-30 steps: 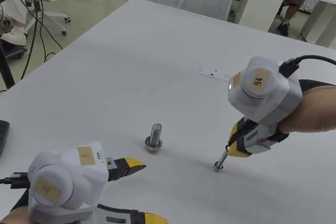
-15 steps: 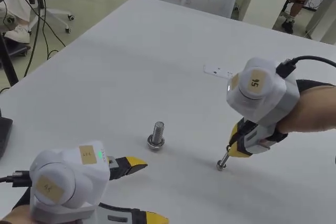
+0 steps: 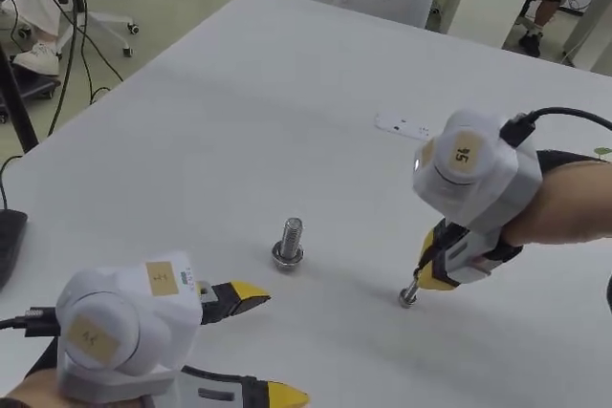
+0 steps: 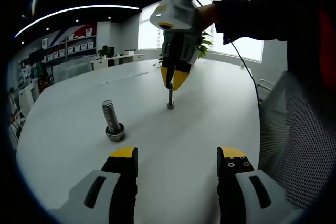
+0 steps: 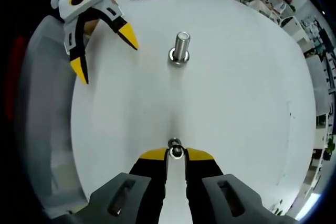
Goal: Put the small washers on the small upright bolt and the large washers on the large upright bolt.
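- left gripper (image 3: 263, 343): jaws wide open, yellow tips well apart, nothing between them. It hovers over the white table (image 3: 220, 112).
- right gripper (image 3: 424, 282): jaws closed down to a narrow slot, pinching the top of the small thin steel bolt (image 3: 409, 296). The bolt's lower end sits on the table just below the tips.
- right gripper view: the small bolt's top sits dead centre between the two yellow tips, which press in on both sides.
- large threaded steel bolt (image 3: 290, 236): upright on the table, well ahead of the right jaws. It is also ahead of the left jaws, a little left of their centre line. Neither gripper touches it.
- flat steel ring (image 3: 287, 257) around the large bolt's foot — washer or the bolt's own head, cannot tell.
- left gripper view: the small bolt stands straight ahead of the open jaws, farther off than the large bolt. The right gripper hangs over it, tips down.
- small white tag (image 3: 402, 126): flat on the table beyond the right gripper, well apart from both bolts.
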Action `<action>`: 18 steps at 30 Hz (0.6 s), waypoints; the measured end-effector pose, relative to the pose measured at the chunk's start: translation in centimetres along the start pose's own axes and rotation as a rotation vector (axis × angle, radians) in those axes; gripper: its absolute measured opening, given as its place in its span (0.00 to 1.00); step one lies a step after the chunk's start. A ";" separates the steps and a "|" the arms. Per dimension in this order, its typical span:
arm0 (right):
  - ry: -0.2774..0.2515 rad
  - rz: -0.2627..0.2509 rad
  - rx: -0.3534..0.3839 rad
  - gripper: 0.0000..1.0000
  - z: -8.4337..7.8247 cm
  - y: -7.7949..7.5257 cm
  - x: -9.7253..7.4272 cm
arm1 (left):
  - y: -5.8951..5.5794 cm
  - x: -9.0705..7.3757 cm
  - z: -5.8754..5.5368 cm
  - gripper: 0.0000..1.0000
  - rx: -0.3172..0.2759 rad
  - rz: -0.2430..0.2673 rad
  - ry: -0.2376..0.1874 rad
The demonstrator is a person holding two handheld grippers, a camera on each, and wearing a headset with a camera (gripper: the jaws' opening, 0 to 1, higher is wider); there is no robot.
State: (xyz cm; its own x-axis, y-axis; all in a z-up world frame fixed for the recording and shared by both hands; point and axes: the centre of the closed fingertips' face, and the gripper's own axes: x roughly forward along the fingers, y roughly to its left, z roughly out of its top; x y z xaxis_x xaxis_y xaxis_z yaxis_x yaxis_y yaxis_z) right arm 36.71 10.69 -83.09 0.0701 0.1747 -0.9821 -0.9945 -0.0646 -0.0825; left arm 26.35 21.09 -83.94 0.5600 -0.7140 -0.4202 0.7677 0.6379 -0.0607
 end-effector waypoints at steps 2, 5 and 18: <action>0.001 0.003 0.000 0.14 -0.1 0.1 0.3 | 0.0 0.0 0.0 0.60 0.000 0.001 0.001; 0.001 0.009 0.006 0.14 -0.2 0.1 0.7 | 0.0 0.0 -0.1 0.60 -0.001 0.001 0.002; 0.008 0.025 0.014 0.14 -0.4 0.2 2.5 | 0.2 0.0 -0.3 0.60 -0.006 0.005 0.008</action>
State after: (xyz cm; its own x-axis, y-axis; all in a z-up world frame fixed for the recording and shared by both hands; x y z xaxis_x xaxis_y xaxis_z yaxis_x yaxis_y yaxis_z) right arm 36.76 10.76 -85.67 0.0458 0.1649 -0.9852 -0.9969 -0.0556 -0.0556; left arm 26.41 21.34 -84.20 0.5614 -0.7082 -0.4280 0.7630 0.6432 -0.0635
